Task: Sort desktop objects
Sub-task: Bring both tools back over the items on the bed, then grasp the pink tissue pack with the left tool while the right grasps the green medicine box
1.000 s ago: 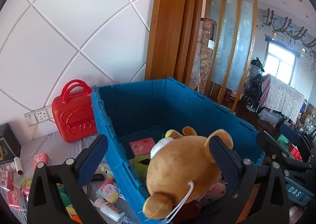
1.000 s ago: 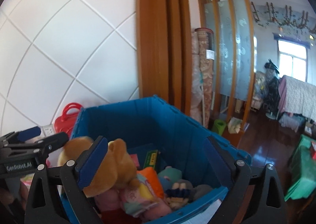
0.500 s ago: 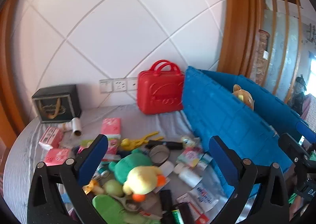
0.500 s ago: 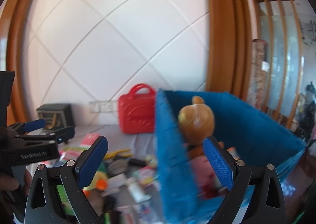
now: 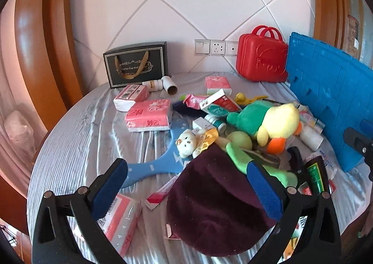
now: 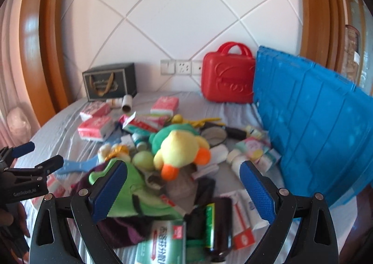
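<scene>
Left claw (image 5: 186,184): fingers wide apart, nothing held; hovers over the dark purple cloth (image 5: 216,208) at the near edge of the pile.
Right claw (image 6: 184,189): fingers wide apart, empty; hangs above a green cloth (image 6: 130,196) and a dark bottle (image 6: 216,224). View a bit blurred.
Landmark: plush duck (image 5: 277,121), yellow w/ orange beak and feet, lying on its side mid-pile on the table (image 5: 77,138), which has a grey cloth over it.
Against duck, far side: green plush (image 5: 244,114), touching it.
Left of duck: small white bear w/ gold bow (image 5: 188,142); green ball (image 5: 240,139) between bear and duck.
Under bear: blue flat handle (image 5: 149,168), running toward left claw.
Further left of duck: pink tissue packs (image 5: 149,114), on the table, apart from the pile.
Behind duck: boxes and tubes in a heap, too jumbled to sort out.
Right of duck: white bottle (image 5: 311,135), then blue crate (image 5: 331,91), standing just beside the pile.
Far right behind duck: red case (image 5: 261,61), upright at the wall, touching crate.
Far left behind duck: black gift bag (image 5: 136,64), upright at the wall; a cardboard roll (image 5: 170,84) lies in front of it.
Wall sockets (image 5: 214,47): between bag and case.
</scene>
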A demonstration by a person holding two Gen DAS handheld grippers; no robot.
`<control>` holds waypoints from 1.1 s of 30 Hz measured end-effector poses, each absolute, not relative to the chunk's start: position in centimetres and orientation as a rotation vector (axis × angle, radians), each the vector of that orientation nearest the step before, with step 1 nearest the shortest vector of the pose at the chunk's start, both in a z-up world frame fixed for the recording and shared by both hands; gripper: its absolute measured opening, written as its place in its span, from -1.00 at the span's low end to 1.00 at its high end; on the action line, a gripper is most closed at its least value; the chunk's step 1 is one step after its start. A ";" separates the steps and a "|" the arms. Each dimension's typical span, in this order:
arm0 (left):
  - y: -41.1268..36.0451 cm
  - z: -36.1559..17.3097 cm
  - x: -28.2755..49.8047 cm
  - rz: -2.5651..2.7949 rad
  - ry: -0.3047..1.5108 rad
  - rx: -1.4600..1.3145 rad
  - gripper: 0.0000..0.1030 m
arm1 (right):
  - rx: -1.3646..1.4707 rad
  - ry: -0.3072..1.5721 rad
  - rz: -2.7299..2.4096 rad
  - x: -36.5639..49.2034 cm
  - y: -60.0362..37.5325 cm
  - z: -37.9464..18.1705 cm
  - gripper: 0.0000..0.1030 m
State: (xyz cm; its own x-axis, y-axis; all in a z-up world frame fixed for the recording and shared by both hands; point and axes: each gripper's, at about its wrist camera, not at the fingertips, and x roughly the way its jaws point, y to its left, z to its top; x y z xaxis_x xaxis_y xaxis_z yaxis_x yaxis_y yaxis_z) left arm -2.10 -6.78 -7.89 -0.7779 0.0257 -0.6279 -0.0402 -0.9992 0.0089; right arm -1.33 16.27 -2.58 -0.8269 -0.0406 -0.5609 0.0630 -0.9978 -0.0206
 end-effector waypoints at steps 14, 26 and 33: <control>-12.2 -14.3 2.0 2.999 0.025 -1.119 1.00 | 0.905 0.090 -2.818 0.1 11.4 -7.5 0.90; -19.9 -18.6 0.5 3.008 0.027 -1.251 1.00 | 0.967 0.104 -2.863 1.9 12.0 -9.5 0.90; -19.8 -20.6 -0.5 2.976 0.022 -1.291 1.00 | 1.214 0.049 -2.851 3.5 13.7 -14.5 0.90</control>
State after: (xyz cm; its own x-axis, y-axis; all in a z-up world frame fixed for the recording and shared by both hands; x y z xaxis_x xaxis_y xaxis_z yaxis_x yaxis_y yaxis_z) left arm -0.52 -19.78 -20.62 -0.6790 -0.0988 -0.7275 0.0882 -0.9947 0.0528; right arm 3.46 13.73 -14.52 -0.6923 -0.0271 -0.7211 0.0518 -0.9986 -0.0122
